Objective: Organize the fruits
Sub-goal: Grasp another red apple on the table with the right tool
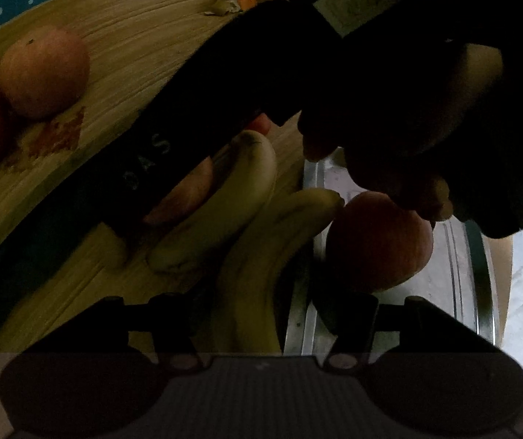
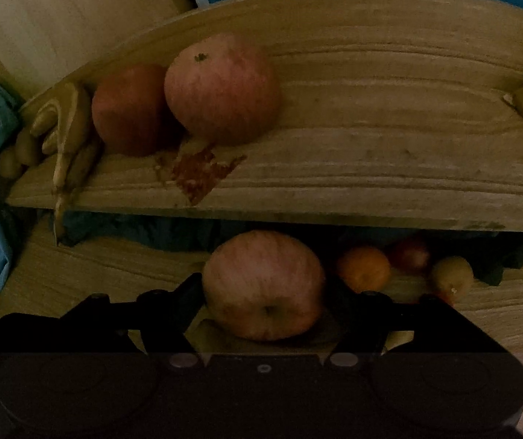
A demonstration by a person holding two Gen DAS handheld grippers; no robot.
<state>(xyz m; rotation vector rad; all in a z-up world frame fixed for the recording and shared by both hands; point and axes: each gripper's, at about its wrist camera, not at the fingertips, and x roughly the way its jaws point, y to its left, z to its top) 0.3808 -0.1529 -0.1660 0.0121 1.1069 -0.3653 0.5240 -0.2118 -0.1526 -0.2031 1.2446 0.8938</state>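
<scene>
My right tool (image 2: 263, 314) grips an apple (image 2: 264, 285) between its jaws, low before the wooden shelf (image 2: 371, 168) where two apples (image 2: 221, 87) sit. Next, I judge, lift it beside them. My left tool's (image 1: 261, 314) opening I cannot tell.

The right gripper (image 2: 263, 311) clamps an apple (image 2: 263, 285) between its fingers. The left gripper (image 1: 261, 314) is spread wide, fingers empty, beneath a dark arm (image 1: 426, 73) reaching across.
</scene>
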